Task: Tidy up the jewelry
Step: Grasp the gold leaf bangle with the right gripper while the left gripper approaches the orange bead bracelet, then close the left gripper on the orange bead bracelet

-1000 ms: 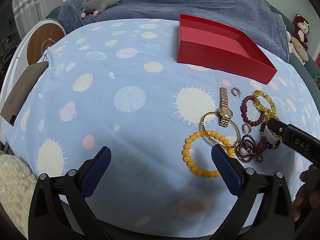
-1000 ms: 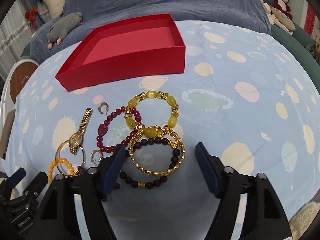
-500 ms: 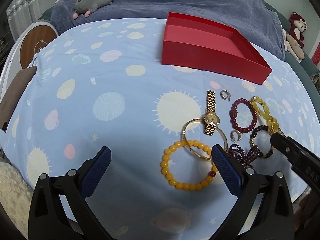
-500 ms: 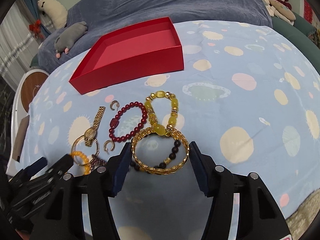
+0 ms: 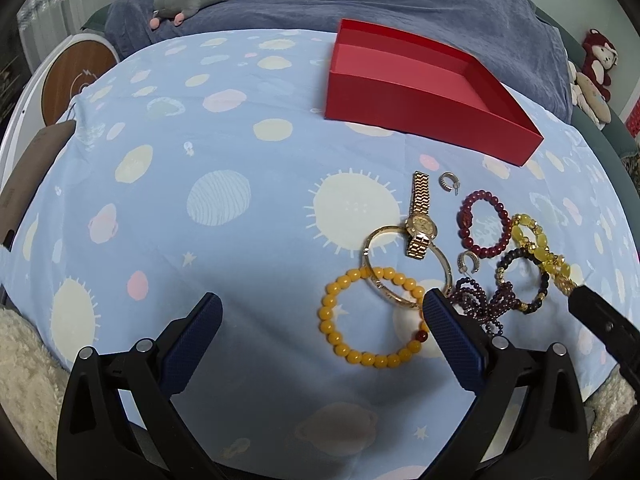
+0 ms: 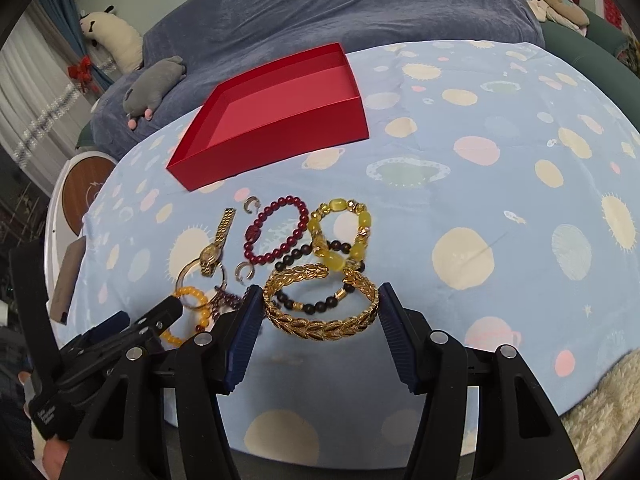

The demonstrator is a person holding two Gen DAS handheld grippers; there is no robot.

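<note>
- Gold leaf-pattern bangle (image 6: 320, 307) pinched between right claw (image 6: 320, 310) pads, among beaded bracelets on blue cloth (image 6: 500, 184).
- Left claw (image 5: 322, 322) spread wide, gripping nothing, near orange bead bracelet (image 5: 372, 318).
- Red box (image 6: 276, 120) beyond.

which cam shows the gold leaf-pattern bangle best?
Right wrist: the gold leaf-pattern bangle sits whole and sharp between the right gripper fingers, which are closed onto its sides. In the left wrist view it can't be made out; only the right gripper's tip enters there.

One red box (image 6: 276, 120), one watch (image 5: 419, 224), seven bracelets (image 6: 320, 308) (two plain bangles included), two earrings (image 5: 448, 181).
</note>
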